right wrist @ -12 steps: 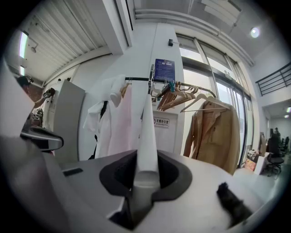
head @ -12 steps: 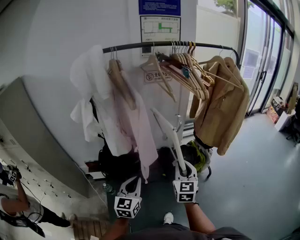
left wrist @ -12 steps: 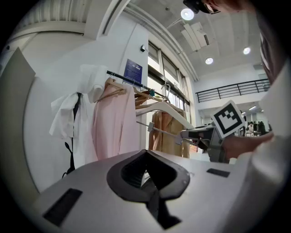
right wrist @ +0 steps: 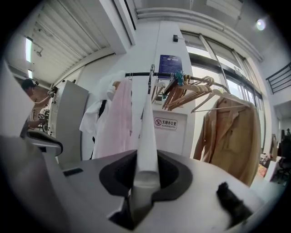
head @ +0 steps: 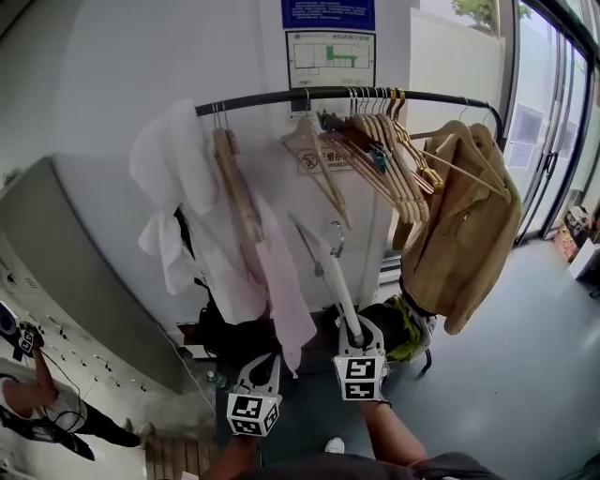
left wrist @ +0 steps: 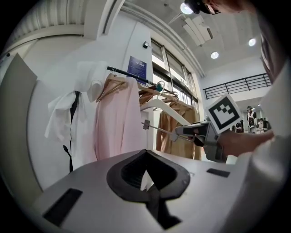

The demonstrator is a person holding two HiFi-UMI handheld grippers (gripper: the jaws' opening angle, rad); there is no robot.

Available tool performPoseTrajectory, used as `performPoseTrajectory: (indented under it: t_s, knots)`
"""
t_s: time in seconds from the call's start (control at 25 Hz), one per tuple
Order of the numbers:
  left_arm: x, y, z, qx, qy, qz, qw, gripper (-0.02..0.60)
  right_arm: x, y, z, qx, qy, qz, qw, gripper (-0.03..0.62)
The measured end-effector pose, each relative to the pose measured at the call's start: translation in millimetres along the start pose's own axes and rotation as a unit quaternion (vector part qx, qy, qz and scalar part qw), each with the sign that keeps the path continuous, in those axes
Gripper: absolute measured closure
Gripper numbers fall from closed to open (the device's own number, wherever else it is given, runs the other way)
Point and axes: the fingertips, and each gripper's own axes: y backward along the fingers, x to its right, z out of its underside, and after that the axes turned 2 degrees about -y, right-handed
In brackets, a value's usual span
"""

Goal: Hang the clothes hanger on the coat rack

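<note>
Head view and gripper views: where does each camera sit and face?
Head view: on the person's head, looking down at the coat rack; left claw and right claw show.
Left gripper view: on the left claw, facing the rack sideways; its shut jaws and the right claw show.
Right gripper view: on the right claw, looking along the clamped white hanger toward the rack.
All share the pink garment.

The right claw (head: 352, 330) hides one end of the white hanger (head: 332, 279), and the top edge crops the blue poster (head: 328, 13).
</note>
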Motion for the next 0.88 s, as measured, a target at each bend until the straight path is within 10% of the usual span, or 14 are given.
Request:
performPoseTrajectory:
  t_s: [0.88]
  knots:
    - [-28.0,-14.1,-18.8,0.017,-0.005,0.004,0.9998,0.58,-2.9,-108.3,-146.5,0.008,0.025,-0.004,1.0,0.519]
